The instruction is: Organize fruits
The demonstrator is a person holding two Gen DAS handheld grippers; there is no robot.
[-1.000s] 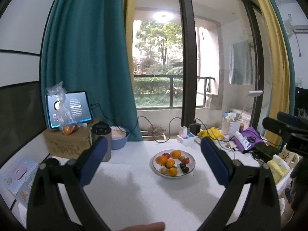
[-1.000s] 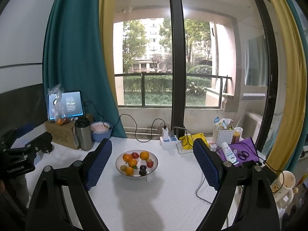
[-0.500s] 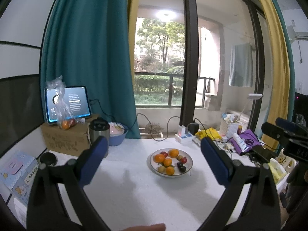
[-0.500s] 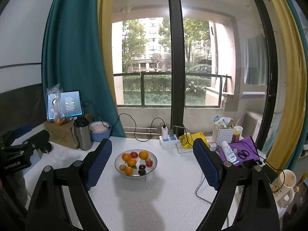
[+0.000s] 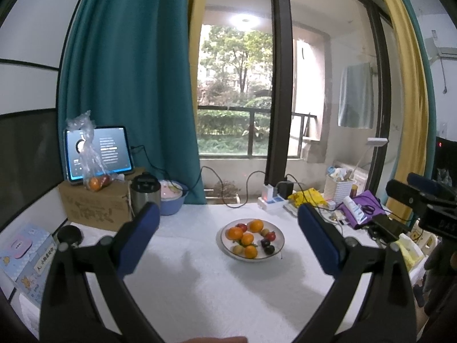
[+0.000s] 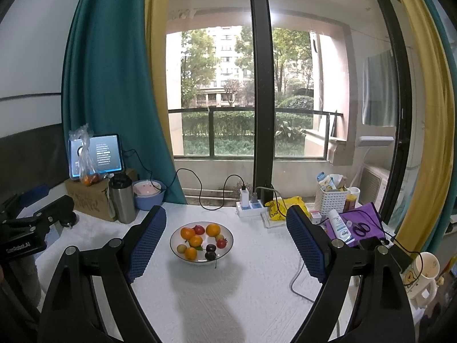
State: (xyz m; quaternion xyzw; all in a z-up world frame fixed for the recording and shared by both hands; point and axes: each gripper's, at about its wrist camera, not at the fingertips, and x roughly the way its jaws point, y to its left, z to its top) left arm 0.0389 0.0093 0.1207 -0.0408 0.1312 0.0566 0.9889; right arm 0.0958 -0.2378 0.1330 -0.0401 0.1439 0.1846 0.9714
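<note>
A round white bowl (image 5: 280,243) full of fruit sits on the white bench (image 5: 200,285), and everything else is placed around it. In the bowl are four small round oranges (image 6: 187,233), some red fruits (image 6: 199,229), two dark plums (image 6: 210,248) and some small yellow-green fruits (image 6: 181,248).

The left gripper (image 5: 228,237) hangs above the bench on the near side of the bowl. Its blue fingers (image 5: 138,241) are spread wide apart with nothing between them. The right gripper (image 6: 225,241) also hangs on the near side of the bowl. Its blue fingers (image 6: 147,243) are wide apart too and grip nothing. Neither gripper touches the bowl.

Far to the left of the bowl stands a brown cardboard box (image 6: 91,203). On the box leans a lit tablet screen (image 6: 98,157), and a clear plastic bag with oranges inside (image 6: 88,171) stands in front of it. Between the box and the bowl are a shiny steel cup with a black lid (image 6: 122,200) and a light blue bowl (image 6: 148,197). Behind the fruit bowl lies a white power strip (image 6: 250,208). To the right of the fruit bowl are a white plastic basket (image 6: 331,200) and a purple cloth (image 6: 362,225) with black scissors (image 6: 361,228) on it.
</note>
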